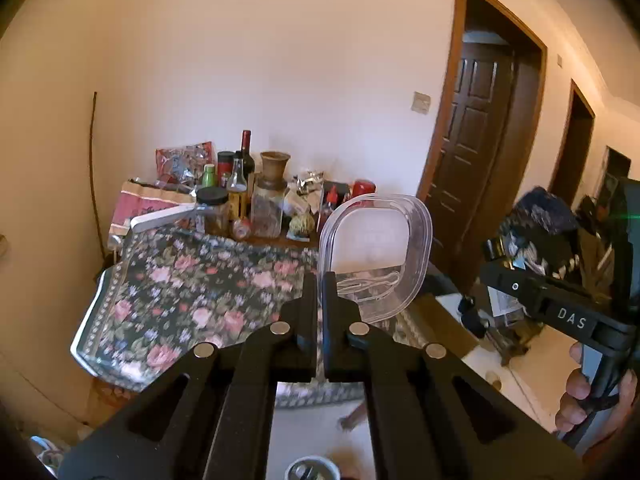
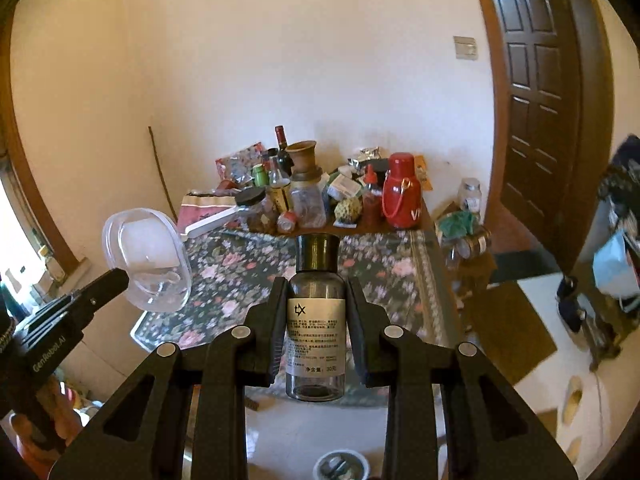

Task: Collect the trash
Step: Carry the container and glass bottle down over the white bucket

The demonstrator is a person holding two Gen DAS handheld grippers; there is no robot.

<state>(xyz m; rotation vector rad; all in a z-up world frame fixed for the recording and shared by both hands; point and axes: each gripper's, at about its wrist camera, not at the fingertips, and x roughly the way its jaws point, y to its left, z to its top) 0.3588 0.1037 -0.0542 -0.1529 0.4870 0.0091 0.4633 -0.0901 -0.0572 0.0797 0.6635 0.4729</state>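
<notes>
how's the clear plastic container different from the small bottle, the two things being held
The clear plastic container is wide, shallow and see-through, pinched by its rim in the left gripper. The small bottle is narrow and tall, smoky grey with a dark cap and white label, clamped upright across its body in the right gripper. Both are plastic-looking, seemingly empty, and held above the floral tablecloth.
</notes>
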